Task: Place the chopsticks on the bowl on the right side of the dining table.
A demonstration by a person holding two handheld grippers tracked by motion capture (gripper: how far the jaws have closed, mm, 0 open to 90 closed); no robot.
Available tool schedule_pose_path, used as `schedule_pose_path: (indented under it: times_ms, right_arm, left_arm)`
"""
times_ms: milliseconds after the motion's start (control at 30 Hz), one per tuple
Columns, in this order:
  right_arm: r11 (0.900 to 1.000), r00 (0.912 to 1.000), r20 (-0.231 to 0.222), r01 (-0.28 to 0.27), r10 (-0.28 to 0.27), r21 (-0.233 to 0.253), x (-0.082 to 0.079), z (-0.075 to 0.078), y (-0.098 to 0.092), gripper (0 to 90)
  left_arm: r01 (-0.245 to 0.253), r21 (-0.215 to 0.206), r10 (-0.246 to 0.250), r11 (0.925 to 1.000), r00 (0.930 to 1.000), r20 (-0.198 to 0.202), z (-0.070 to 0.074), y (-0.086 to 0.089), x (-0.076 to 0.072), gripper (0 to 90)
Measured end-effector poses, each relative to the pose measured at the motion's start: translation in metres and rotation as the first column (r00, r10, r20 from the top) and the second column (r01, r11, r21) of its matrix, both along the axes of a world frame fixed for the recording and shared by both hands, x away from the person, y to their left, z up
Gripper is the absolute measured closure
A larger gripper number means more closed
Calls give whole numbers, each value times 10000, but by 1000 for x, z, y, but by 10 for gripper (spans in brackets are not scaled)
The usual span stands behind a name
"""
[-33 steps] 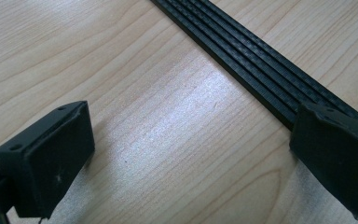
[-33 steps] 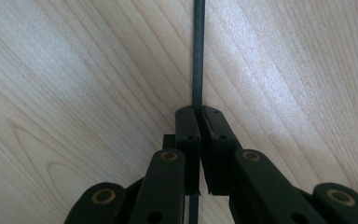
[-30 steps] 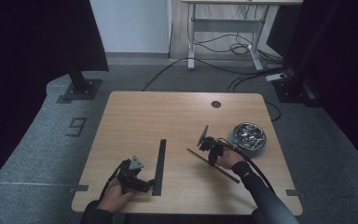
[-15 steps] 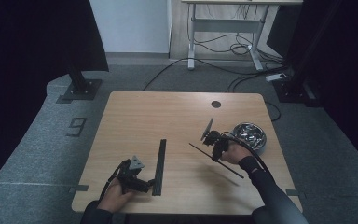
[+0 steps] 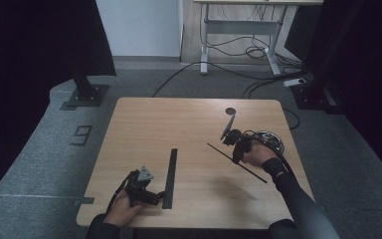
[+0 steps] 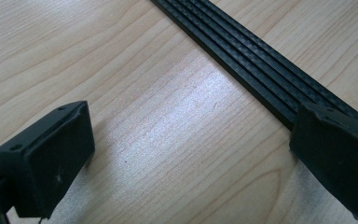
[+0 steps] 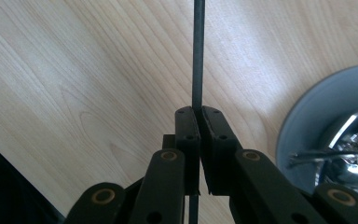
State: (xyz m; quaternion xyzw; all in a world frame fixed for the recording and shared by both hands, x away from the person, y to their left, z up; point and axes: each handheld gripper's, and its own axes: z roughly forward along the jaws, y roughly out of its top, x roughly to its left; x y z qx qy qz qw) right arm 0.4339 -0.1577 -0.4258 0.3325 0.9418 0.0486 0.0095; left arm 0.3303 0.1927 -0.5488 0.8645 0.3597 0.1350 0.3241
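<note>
Grey carpet surrounds the wooden table (image 5: 194,119), with loose cables and a desk frame at the far wall. From the high view we see our left gripper (image 5: 146,191) resting low near the table's front edge, its tip just beside the near end of a flat black strip (image 5: 170,172) that lies straight on the wood. Our right gripper (image 5: 235,144) is lifted over the right side of the table and clamps a thin black rod (image 5: 236,163), which runs at a slant from the middle of the table toward our right forearm. A shiny metal bowl (image 5: 273,141) sits just behind that hand, near the table's right edge, and a small dark round hole (image 5: 230,111) shows farther back.

From the left gripper view we find the jaws standing wide apart, holding nothing. One jaw sits over bare wood; the other lies at the edge of the ribbed strip (image 6: 261,56), which crosses the picture at a slant. We cannot tell whether that jaw touches it.

From the right gripper view the jaws are pressed together on the rod (image 7: 197,51), which runs straight up between them, above the wood. The bowl (image 7: 307,121) lies at the right, with bright metal pieces inside it.
</note>
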Motion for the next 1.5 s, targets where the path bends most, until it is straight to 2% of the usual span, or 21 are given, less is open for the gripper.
schedule_pose_path:
  times_ms: [633, 800, 1033, 1500]
  right_arm:
    - [9981, 9970, 458, 621, -622, 50, 11, 34, -27, 857]
    - [9962, 9943, 630, 869, -865, -36, 16, 35, -34, 856]
    - [9923, 9899, 772, 1209, -1185, -272, 23, 29, -45, 856]
    - [9852, 9831, 861, 1659, -1617, -437, 37, 2, -68, 856]
  left_arm:
    - [8, 4, -8, 10000, 10000, 2, 0, 0, 0, 0]
    - [9, 0, -9, 10000, 10000, 3, 0, 0, 0, 0]
    - [10, 3, -10, 10000, 10000, 7, 0, 0, 0, 0]
    - [16, 16, -16, 10000, 10000, -4, 0, 0, 0, 0]
